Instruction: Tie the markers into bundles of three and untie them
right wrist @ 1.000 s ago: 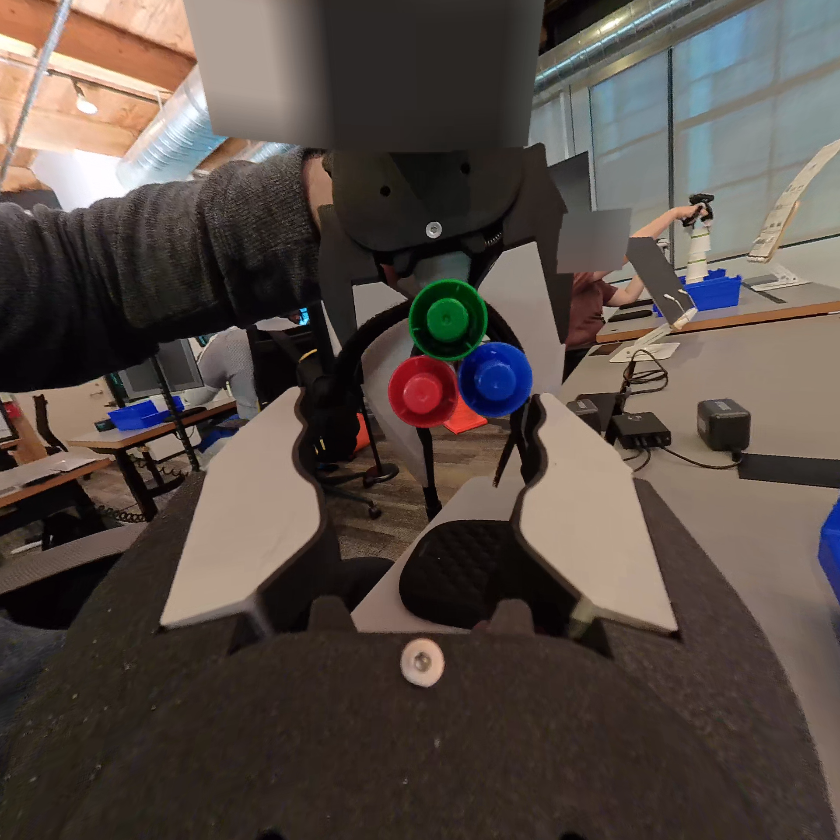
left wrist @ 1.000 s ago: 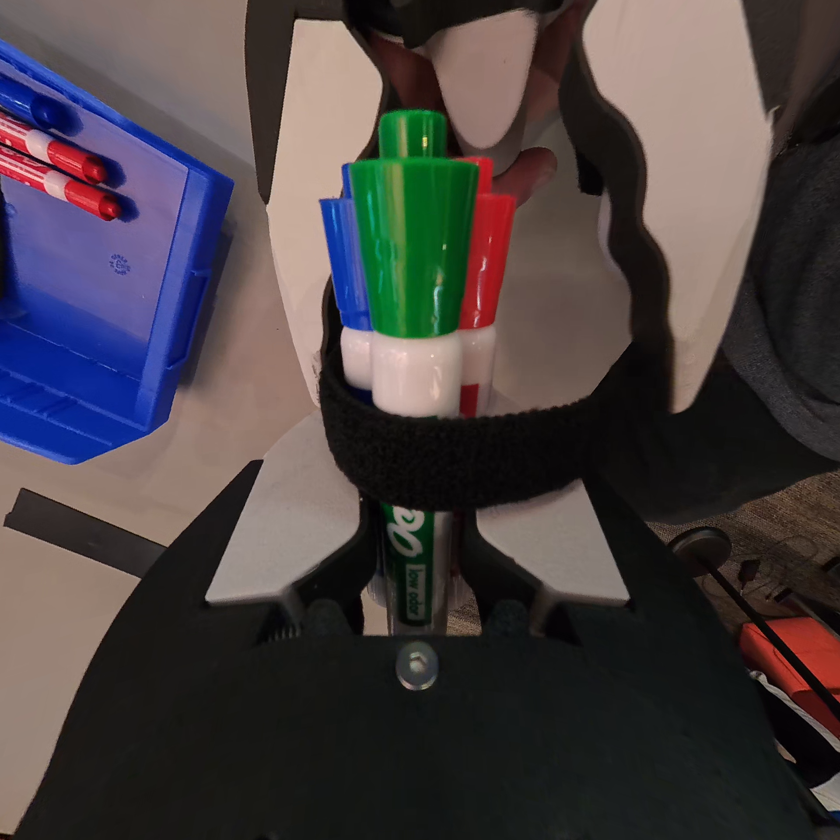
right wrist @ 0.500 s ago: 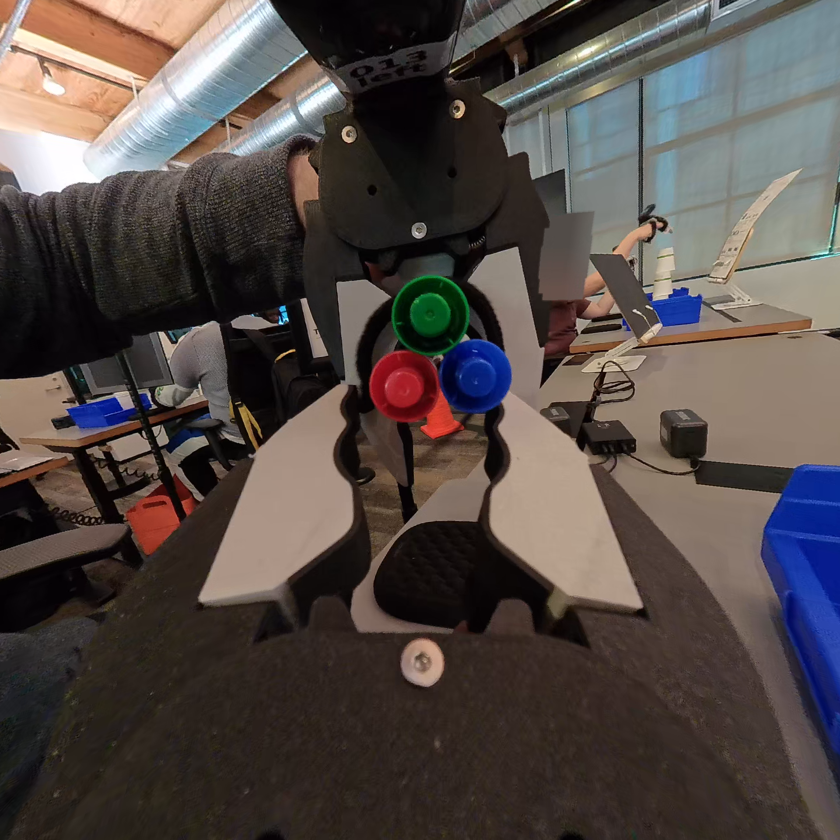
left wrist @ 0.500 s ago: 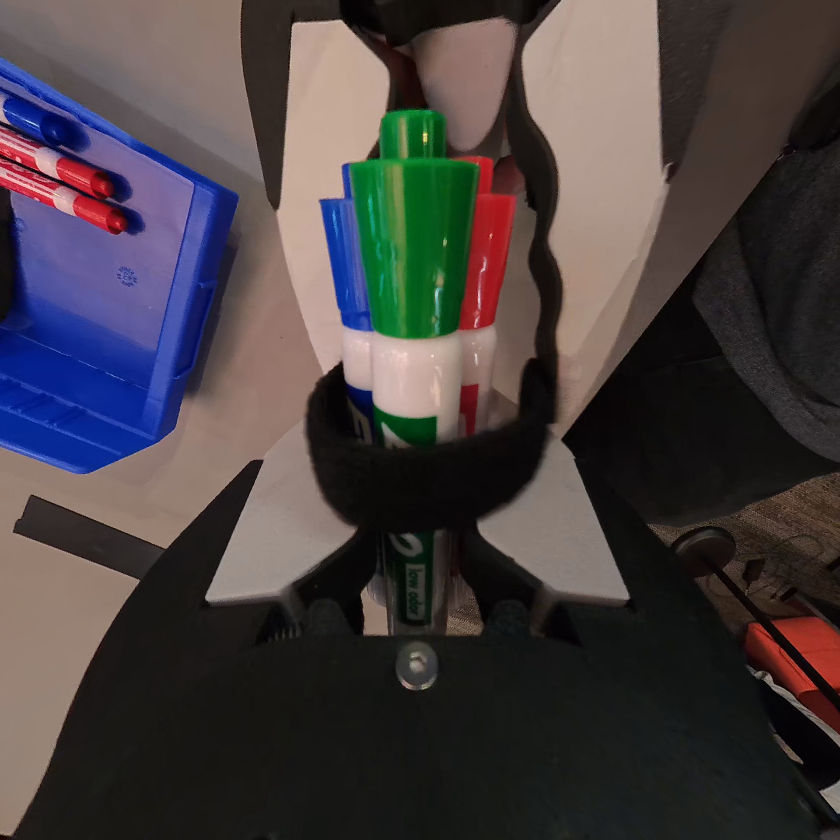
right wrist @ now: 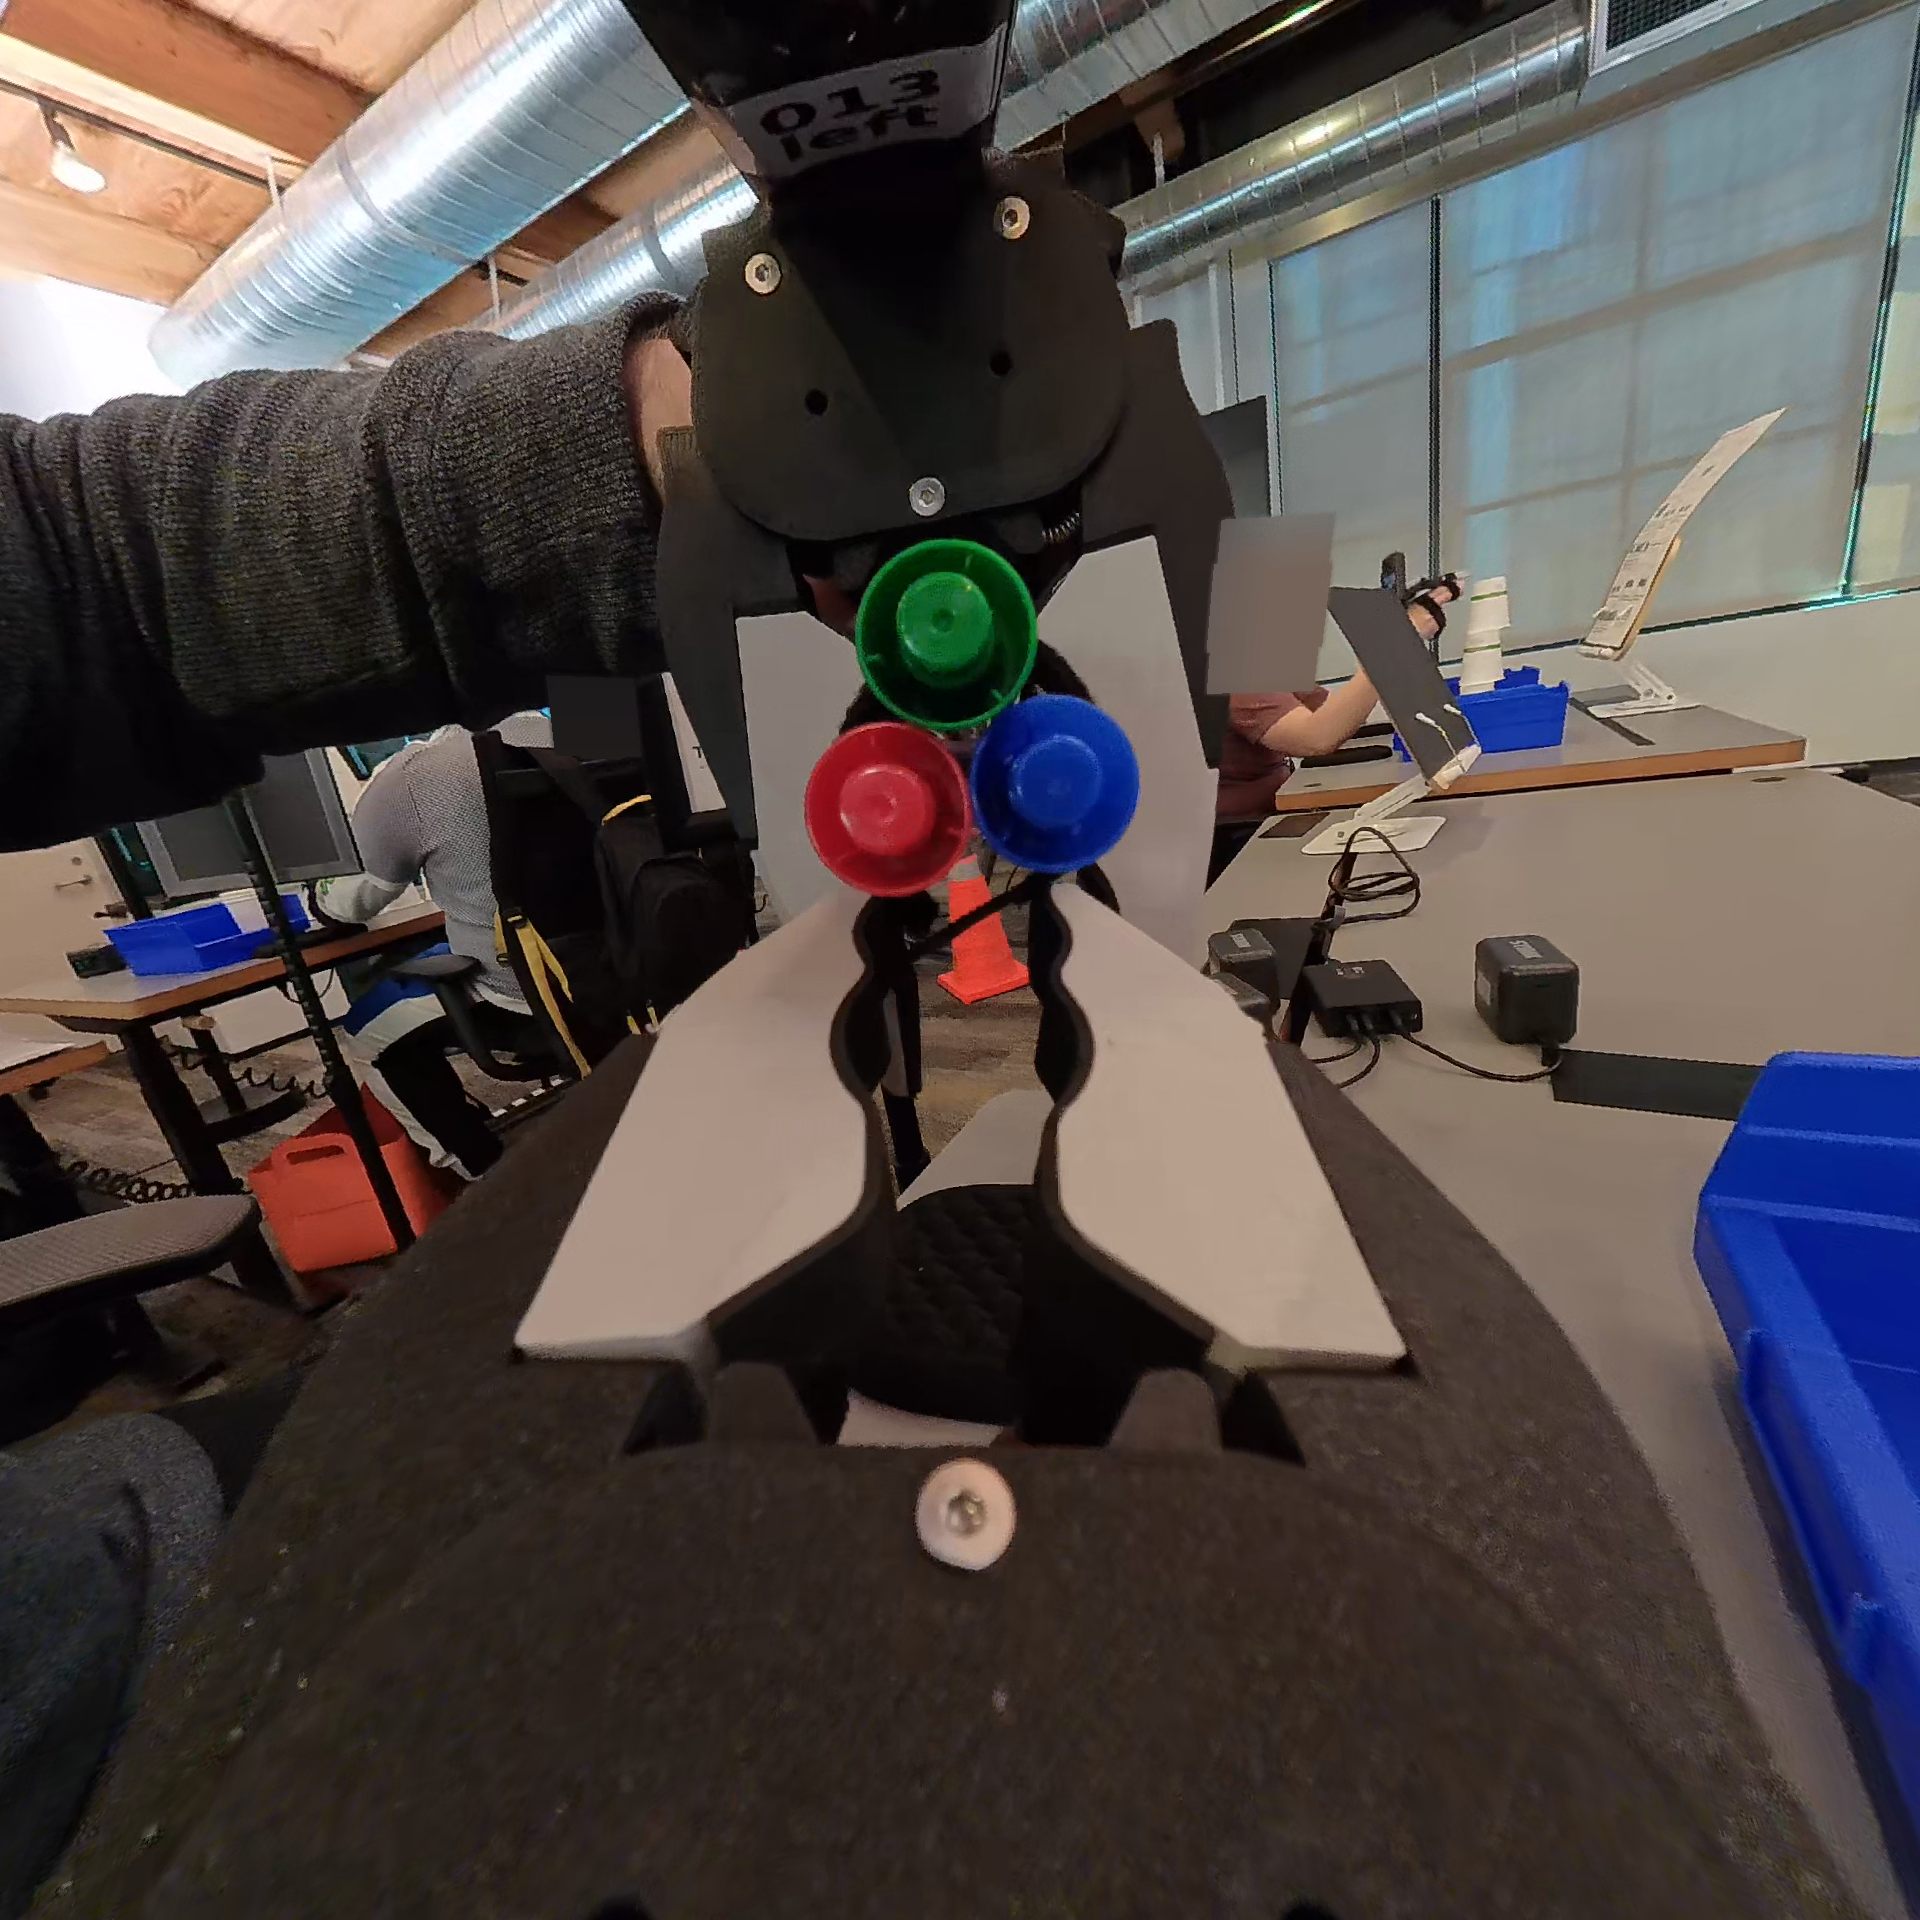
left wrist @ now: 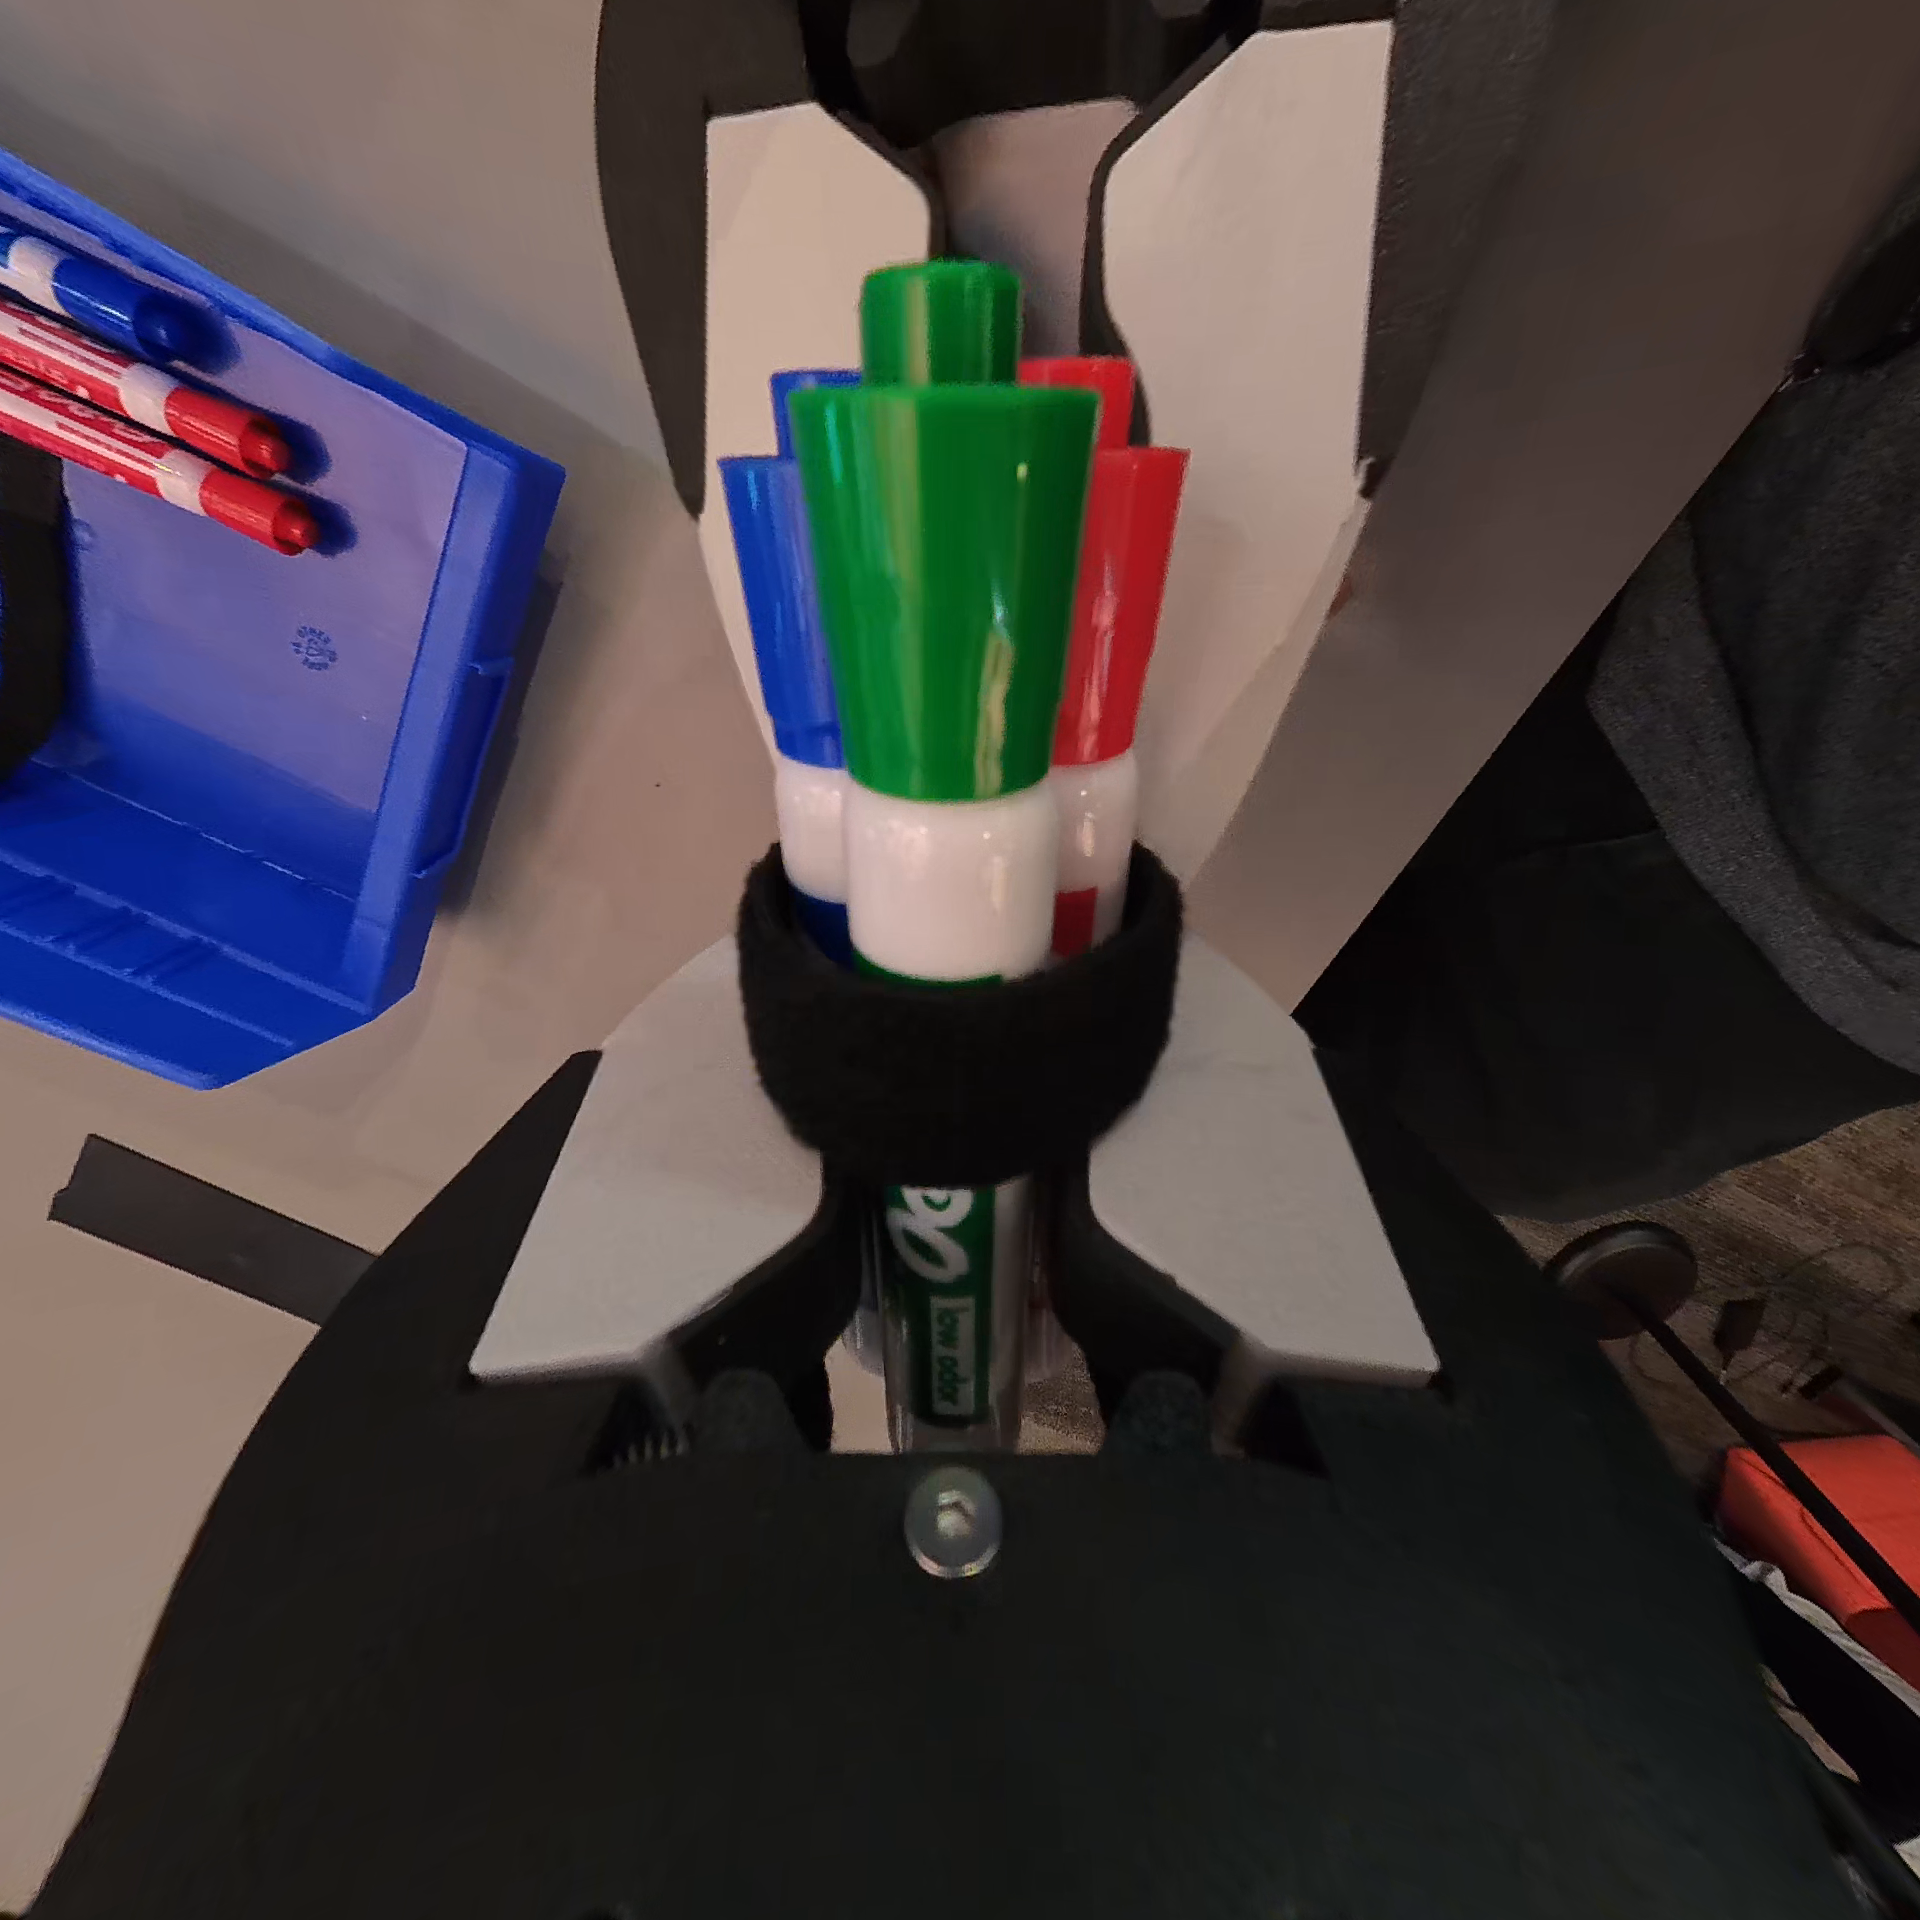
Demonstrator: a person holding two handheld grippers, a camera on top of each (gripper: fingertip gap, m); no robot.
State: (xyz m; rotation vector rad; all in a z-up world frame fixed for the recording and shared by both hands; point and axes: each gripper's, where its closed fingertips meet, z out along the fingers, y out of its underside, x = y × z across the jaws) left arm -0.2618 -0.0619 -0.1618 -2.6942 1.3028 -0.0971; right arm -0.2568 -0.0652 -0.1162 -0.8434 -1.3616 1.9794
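Note:
My left gripper is shut on the barrels of a bundle of three markers: green, blue and red. A black hook-and-loop strap is wrapped around them just below the caps. In the right wrist view the three cap ends point at me, held by the left gripper. My right gripper faces the bundle just under the caps. Its jaws stand a narrow gap apart with nothing between them. Its fingers show behind the bundle in the left wrist view.
A blue bin holding loose red and blue markers sits on the grey table at the left; it also shows in the right wrist view. Black power adapters and cables lie farther back. A strip of black tape is stuck to the table. My right fingertips sit around 4 cm from my left ones.
The strap's loose end, stretched out toward the right gripper's finger, is now wrapped flat around the bundle. The right gripper's jaws have narrowed from wide apart, and it has centred under the caps.

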